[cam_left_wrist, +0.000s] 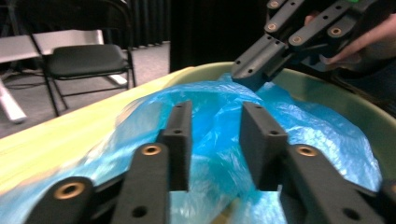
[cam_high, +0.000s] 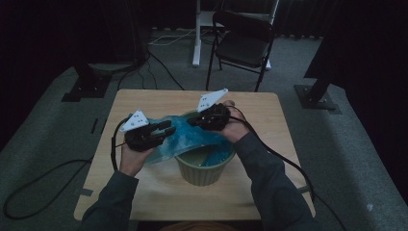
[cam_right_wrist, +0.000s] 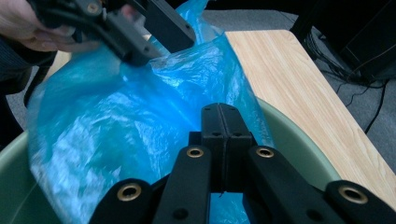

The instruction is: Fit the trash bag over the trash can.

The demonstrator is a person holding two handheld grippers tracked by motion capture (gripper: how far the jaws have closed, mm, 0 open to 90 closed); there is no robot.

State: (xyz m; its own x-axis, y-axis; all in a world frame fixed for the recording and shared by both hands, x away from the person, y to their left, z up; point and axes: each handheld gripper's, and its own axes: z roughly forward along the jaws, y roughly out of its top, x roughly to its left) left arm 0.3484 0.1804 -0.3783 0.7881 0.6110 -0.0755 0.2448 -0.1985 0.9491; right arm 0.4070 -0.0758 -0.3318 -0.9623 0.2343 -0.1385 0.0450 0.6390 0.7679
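Bag (cam_high: 185, 137) draped over pot (cam_high: 204, 172) on table (cam_high: 159, 192)

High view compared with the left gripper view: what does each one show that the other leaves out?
The high view takes in the whole wooden table, the green pot's ribbed outside, and the left gripper from above. The left gripper view looks close along its own jaws, which stand apart over the blue plastic bag, and shows the right gripper's closed tip at the bag's top edge. Both share the bag lying in the pot, the right gripper and the folding chair.
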